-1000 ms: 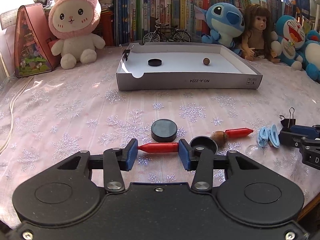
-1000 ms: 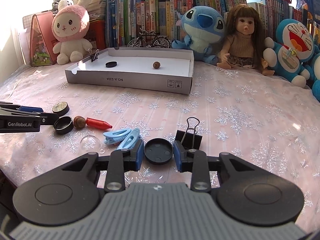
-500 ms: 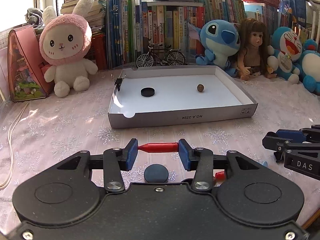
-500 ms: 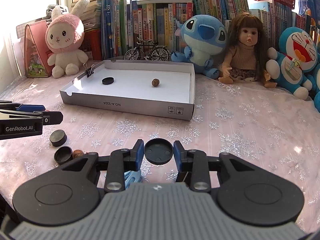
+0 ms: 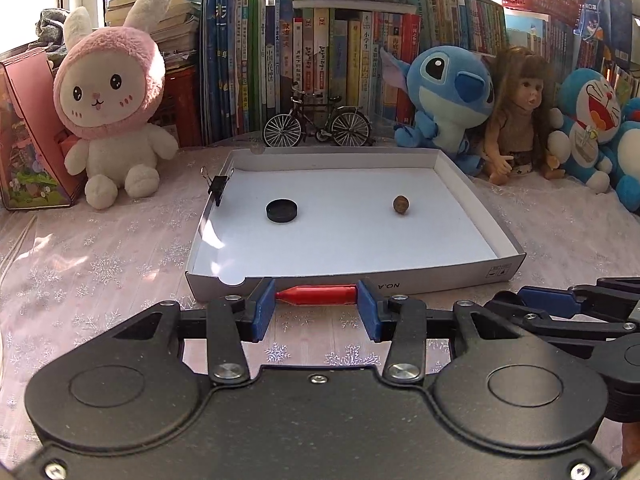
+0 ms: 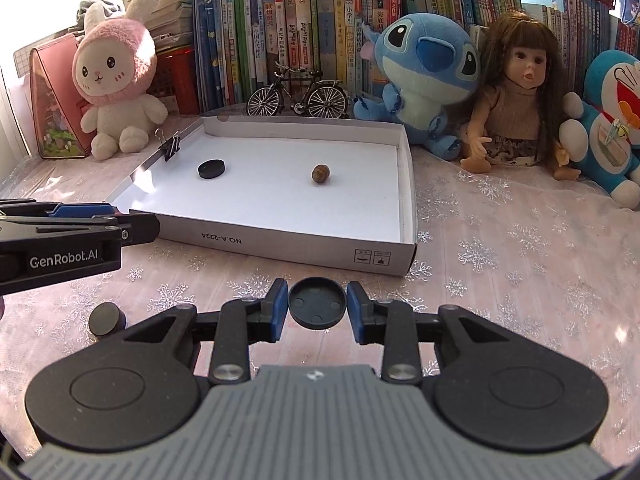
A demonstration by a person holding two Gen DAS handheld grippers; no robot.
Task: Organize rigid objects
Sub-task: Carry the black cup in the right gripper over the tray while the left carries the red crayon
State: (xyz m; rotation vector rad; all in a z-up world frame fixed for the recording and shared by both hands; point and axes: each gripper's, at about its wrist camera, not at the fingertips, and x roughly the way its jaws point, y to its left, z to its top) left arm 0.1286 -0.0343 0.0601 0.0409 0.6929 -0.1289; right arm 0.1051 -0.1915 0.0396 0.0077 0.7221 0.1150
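My left gripper (image 5: 316, 304) is shut on a red crayon (image 5: 318, 294), held crosswise just before the front wall of the white cardboard tray (image 5: 440, 280). My right gripper (image 6: 317, 307) is shut on a black round lid (image 6: 317, 303), held above the tablecloth in front of the tray (image 6: 280, 246). Inside the tray lie a black puck (image 5: 282, 211) and a brown nut (image 5: 401, 203); a black binder clip (image 5: 218, 185) is clipped on its left wall. The left gripper shows at the left of the right wrist view (image 6: 136, 228), the right gripper at the right of the left wrist view (image 5: 504, 302).
Another black puck (image 6: 106, 318) lies on the snowflake tablecloth at the lower left. Behind the tray stand a model bicycle (image 5: 316, 126), a pink bunny plush (image 5: 110, 104), a blue Stitch plush (image 5: 444, 96), a doll (image 5: 518, 120), a Doraemon plush (image 5: 592, 124) and a row of books.
Both grippers have lifted their objects off the table and moved forward toward the tray. The loose items on the cloth have dropped out of view below the grippers.
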